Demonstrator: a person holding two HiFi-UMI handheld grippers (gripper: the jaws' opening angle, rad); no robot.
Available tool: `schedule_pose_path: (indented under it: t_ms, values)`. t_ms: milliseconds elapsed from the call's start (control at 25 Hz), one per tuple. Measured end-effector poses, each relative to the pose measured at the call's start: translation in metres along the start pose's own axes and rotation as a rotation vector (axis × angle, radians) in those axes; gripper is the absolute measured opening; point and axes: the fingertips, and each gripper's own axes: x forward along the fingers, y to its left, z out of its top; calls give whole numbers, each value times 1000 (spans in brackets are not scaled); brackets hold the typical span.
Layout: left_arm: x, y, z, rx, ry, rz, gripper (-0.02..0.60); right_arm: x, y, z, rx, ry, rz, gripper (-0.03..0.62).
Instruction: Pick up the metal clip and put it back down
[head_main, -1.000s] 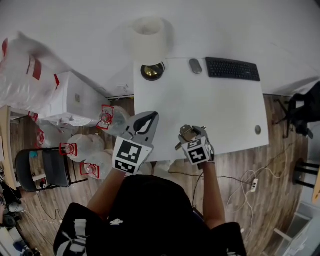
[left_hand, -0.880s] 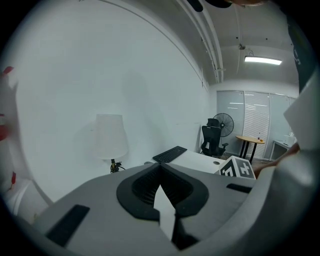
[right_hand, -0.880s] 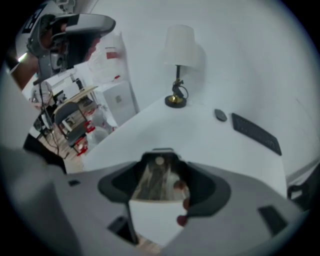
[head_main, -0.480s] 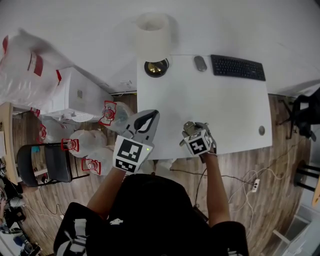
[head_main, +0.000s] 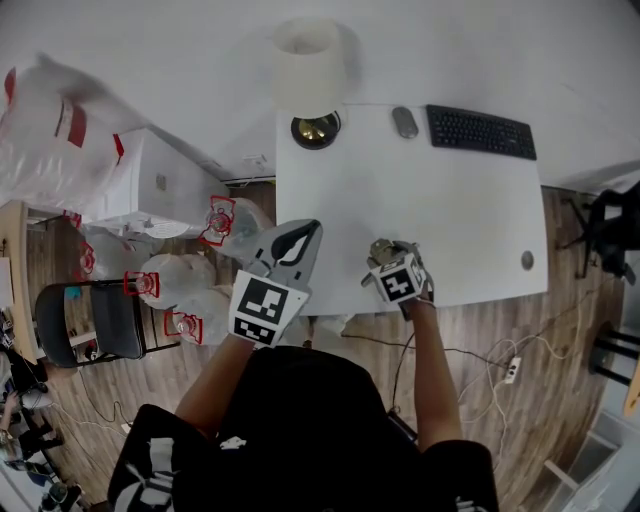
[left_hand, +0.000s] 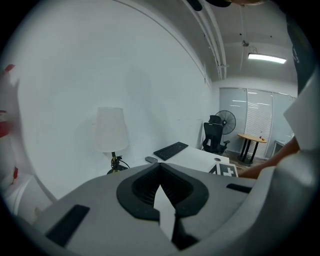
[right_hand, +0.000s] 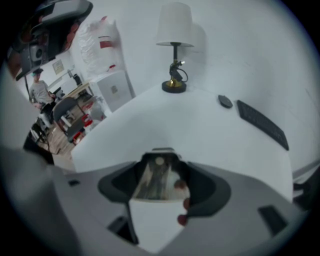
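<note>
Jaws of our right gripper (right_hand: 160, 166) pinch the metal clip (right_hand: 154, 184) at the desk's (head_main: 450, 190) front edge; on our left gripper (left_hand: 160, 169) they are pressed together.

Our head camera looks steeply down from high above the person, taking in the whole white worktop (head_main: 430, 200), with the left hand-held gripper (head_main: 292, 243) and the right hand-held gripper (head_main: 386, 252) at its near edge. The left gripper view rides close behind its jaws and faces roughly level across the worktop toward the lamp (head_main: 310, 70) and the wall. The right gripper view tilts down along the worktop from its near edge, with the metal clip (right_hand: 156, 182) close in the foreground. We find the lamp, mouse (head_main: 404, 122) and keyboard (head_main: 480, 132) in all three views.
</note>
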Motion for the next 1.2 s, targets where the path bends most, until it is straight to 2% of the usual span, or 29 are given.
schedule_pose_path:
  t_ms: [880,1200]
  values:
    - [3,-1,-13,-15,36,8,23,21,1,-20,-33,62,3,298]
    - [2,2,-17,-19,41,10,23,25,2,-23,-8,69,12,298]
